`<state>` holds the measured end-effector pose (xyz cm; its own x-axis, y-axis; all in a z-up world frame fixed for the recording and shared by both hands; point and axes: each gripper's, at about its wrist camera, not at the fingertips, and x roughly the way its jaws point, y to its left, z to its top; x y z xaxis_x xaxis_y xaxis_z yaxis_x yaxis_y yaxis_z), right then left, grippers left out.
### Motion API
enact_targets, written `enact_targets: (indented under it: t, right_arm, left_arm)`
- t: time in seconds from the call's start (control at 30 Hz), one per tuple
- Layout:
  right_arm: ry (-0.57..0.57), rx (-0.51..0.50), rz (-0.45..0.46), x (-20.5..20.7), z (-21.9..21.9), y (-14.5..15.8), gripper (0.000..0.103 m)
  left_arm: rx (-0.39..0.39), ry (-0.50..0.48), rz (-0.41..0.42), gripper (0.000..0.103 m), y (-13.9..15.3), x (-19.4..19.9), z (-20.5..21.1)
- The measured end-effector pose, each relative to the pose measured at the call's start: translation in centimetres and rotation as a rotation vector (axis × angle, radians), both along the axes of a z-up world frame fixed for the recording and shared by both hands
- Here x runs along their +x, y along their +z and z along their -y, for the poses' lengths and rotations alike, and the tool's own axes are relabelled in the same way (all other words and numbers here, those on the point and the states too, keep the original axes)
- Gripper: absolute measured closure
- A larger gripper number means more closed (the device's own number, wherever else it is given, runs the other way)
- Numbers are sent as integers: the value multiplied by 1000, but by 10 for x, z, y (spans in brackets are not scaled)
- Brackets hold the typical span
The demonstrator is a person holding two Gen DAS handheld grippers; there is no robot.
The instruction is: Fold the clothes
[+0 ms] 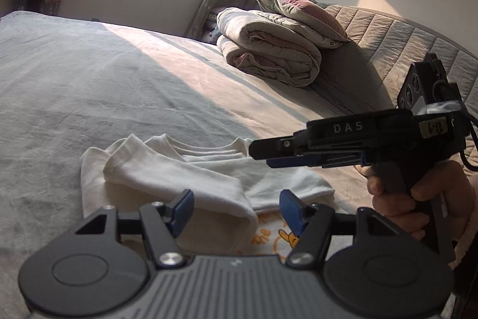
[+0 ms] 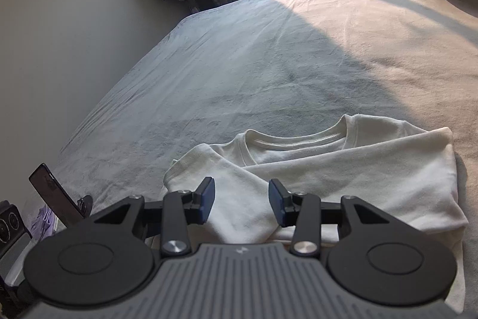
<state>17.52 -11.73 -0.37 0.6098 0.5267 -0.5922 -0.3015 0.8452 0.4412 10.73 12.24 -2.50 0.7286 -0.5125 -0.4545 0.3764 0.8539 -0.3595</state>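
Observation:
A white T-shirt (image 1: 185,178) lies on the bed with both sleeves folded across its chest; an orange cartoon print (image 1: 280,232) shows near its lower part. My left gripper (image 1: 237,211) is open just above the folded sleeve, its blue pads either side of the cloth and nothing pinched. From the right, held by a hand (image 1: 397,199), my right gripper (image 1: 263,153) reaches over the shirt's far side. In the right wrist view the shirt (image 2: 343,169) lies collar (image 2: 295,139) away from me, and the right gripper (image 2: 242,201) hovers open over a sleeve.
The grey bedsheet (image 1: 104,85) stretches wide beyond the shirt. A rolled quilt with a pillow (image 1: 269,50) sits against the padded headboard (image 1: 388,50). The bed's left edge (image 2: 119,85) drops to a wall; a dark flat device (image 2: 50,193) stands beside it.

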Motion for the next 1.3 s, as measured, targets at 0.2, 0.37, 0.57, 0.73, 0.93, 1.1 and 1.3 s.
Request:
enact_targets:
  t: [0.2,0.37,0.57,0.73,0.93,1.1,1.3]
  right_arm:
    - [76,-85,36,1,-45,-10,55]
    - [146,-217,94,2,-88,-21,53]
    - [218,-454,200,-3,-125,-39,53]
    - [175,-552,277,-8,-117,-41,93]
    - [5,-391,258,-19,-45,-20,95]
    - [-121,-278,209,-38,21,-16,95]
    - [-183,-177,98,-69,66,-35,94]
  left_arm:
    - [-87,196,-95,63,-5,13,-49]
    - [-187,278,-216,90,-22,25,-65]
    - [-157,304,-292,90,-33,31,-58]
    - [-74,306,-309,90,-35,34,-44]
    - [-52,312,-320,90,-35,35,-41]
    - [-19,316,-315,90,-33,35,-37]
    - [-8,317,-324,90,-33,34,-34]
